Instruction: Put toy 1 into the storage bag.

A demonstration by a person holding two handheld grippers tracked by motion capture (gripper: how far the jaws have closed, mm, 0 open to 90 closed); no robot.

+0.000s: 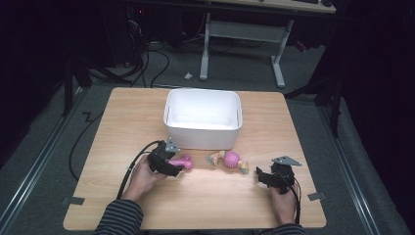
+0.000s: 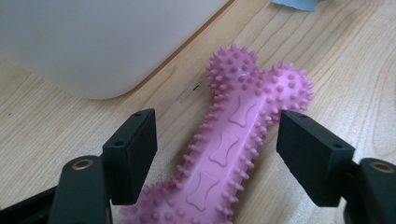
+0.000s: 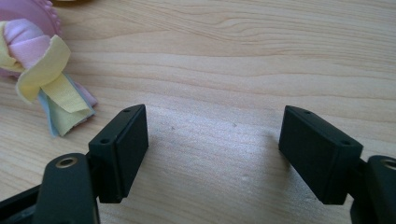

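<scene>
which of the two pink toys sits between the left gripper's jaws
The spiky pink bone toy, lying between the left hand-held gripper jaws. The other, a pink ball with cloth strips, lies apart on the table.

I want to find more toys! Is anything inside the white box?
The white box looks empty where its bright floor shows in the high view. Its near wall covers the closest bit of floor, so that strip cannot be checked.

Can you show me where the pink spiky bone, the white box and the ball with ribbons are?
pink spiky bone (image 2: 224, 149): left gripper view, on the middle of its shaft.
white box (image 1: 201, 133): high view, on its near wall.
ball with ribbons (image 1: 231, 159): high view, on the pink ball itself.
</scene>
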